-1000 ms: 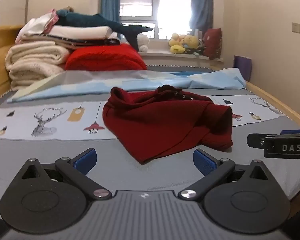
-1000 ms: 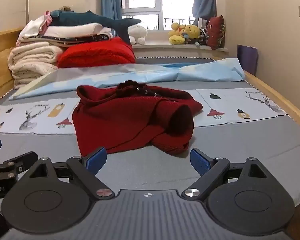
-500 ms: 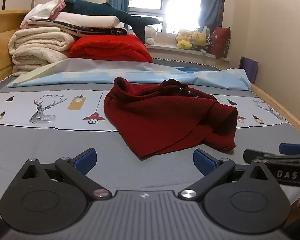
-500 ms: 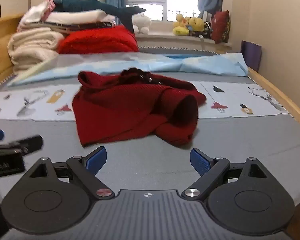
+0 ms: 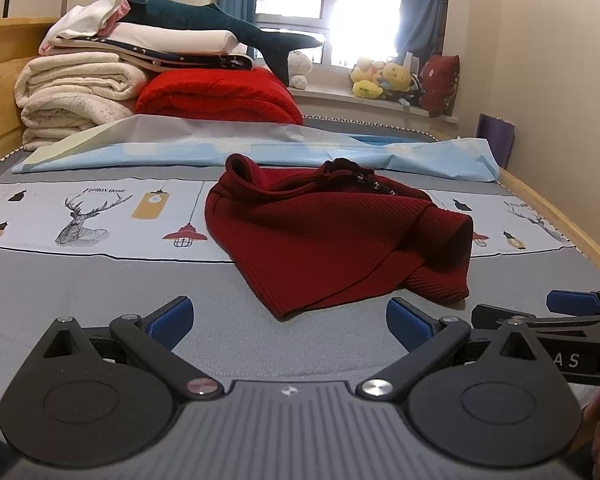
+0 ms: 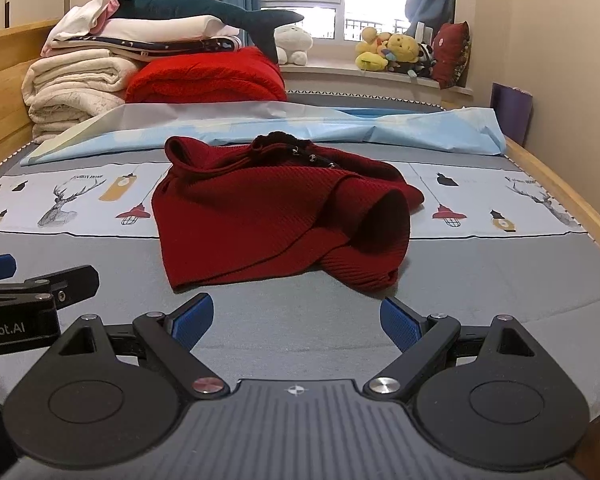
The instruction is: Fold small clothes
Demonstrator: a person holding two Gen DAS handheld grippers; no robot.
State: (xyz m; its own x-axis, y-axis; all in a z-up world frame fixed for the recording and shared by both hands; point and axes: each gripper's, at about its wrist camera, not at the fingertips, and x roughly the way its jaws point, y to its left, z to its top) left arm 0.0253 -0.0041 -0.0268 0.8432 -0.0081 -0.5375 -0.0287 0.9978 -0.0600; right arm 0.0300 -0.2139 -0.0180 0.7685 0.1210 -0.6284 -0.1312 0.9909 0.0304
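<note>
Right up front, the left tool (image 5: 288,318) gapes wide, blue pads (image 5: 172,316) gripping nothing, hovering over the grey sheet; the right tool (image 6: 296,320) is spread just as wide and empty, its pads clear of the cloth; just beyond both lies the red garment (image 6: 268,212), ribbed knit, crumpled in a loose heap on the bed (image 6: 500,280), one sleeve mouth curled open; behind it a pale blue sheet (image 6: 380,128) lies rumpled; farther back, folded blankets (image 5: 80,92) stack high.
</note>
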